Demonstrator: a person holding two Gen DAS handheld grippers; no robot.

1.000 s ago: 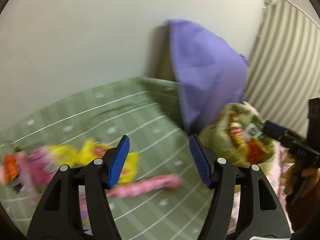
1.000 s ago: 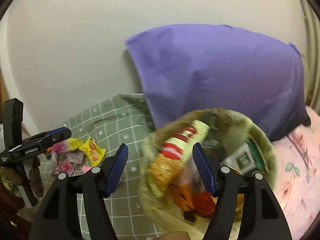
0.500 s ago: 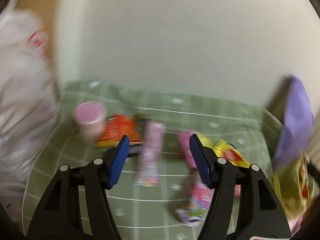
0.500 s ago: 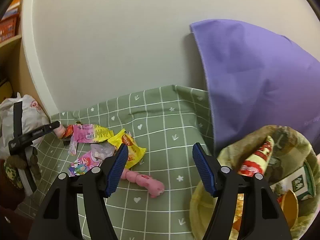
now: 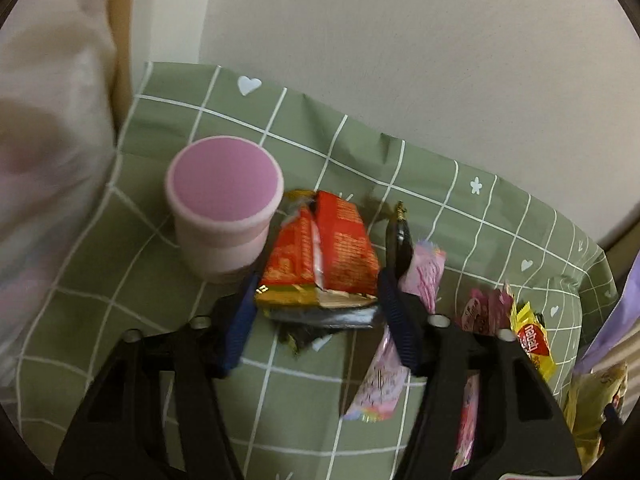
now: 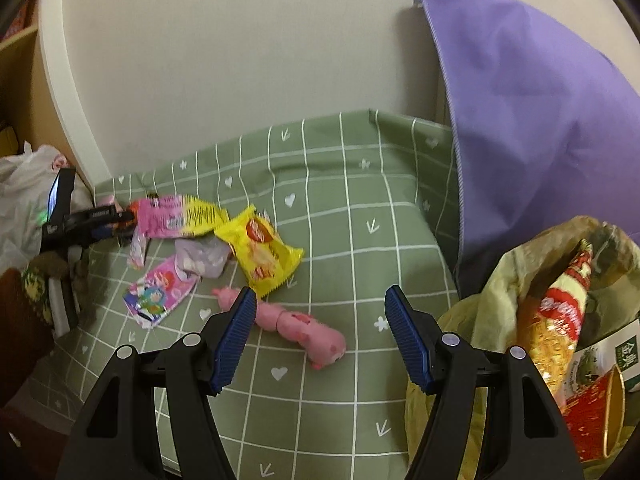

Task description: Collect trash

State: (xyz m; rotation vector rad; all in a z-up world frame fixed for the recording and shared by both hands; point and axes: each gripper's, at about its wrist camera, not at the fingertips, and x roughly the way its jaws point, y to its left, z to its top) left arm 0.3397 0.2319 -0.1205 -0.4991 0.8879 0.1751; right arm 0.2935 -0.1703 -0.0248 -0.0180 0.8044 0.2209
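In the left wrist view my left gripper (image 5: 320, 308) is open, with its blue pads on either side of a crumpled red and orange wrapper (image 5: 326, 264) on the green checked sheet (image 5: 120, 280). A pink cup (image 5: 224, 208) stands just left of the wrapper. Pink wrappers (image 5: 424, 276) and a yellow wrapper (image 5: 534, 344) lie to the right. In the right wrist view my right gripper (image 6: 320, 320) is open and empty above the sheet (image 6: 360, 240), over a pink toy-like piece (image 6: 296, 328). A yellow wrapper (image 6: 264, 252) and pink wrappers (image 6: 176, 216) lie beyond. The yellowish trash bag (image 6: 520, 320), holding packets, sits at the right. The left gripper (image 6: 92, 220) shows at far left.
A purple pillow (image 6: 532, 112) leans on the white wall (image 6: 240, 60) at the right. A white plastic bag (image 5: 48, 120) lies left of the sheet by a wooden shelf (image 6: 20, 80). The sheet ends at the wall behind.
My left gripper swung left from the trash bag and closed in on the red wrapper beside the pink cup. My right gripper's view shifted left, so the bag sits at its right edge.
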